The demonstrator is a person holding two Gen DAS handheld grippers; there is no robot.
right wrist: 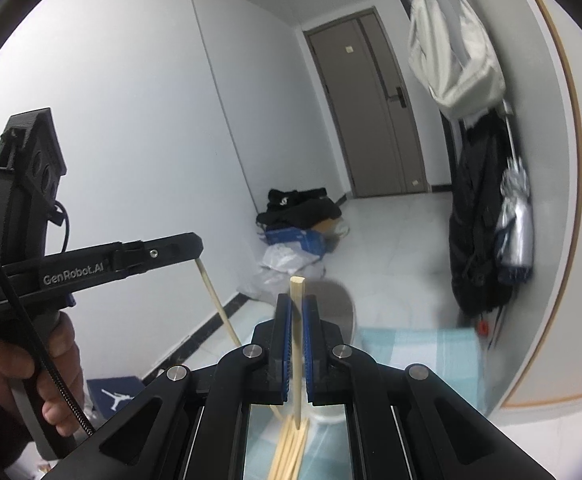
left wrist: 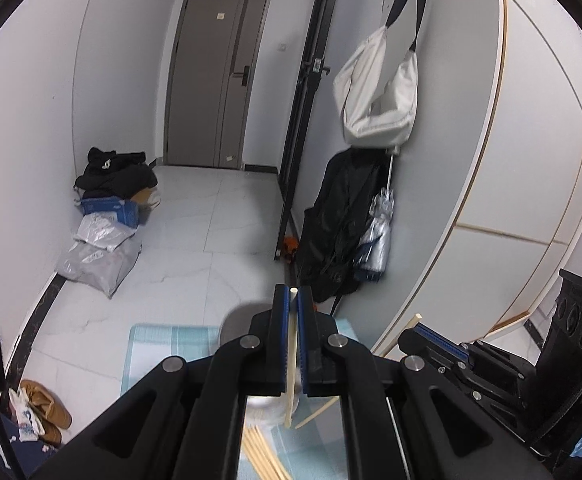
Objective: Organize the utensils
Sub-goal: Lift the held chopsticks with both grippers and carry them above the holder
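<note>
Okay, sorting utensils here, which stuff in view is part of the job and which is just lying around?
Part of the job:
left gripper, shut on a chopstick
right gripper, shut on another chopstick
loose chopsticks below
grey cup

Just lying around:
white bag
black clothes
blue box
brown shoes
folded umbrella

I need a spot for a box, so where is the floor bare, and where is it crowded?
Bare: the white tile floor between the door and the blue mat. Crowded: the left wall, with black clothes, a blue box and plastic bags; the right wall, where a black bag and an umbrella stand.
</note>
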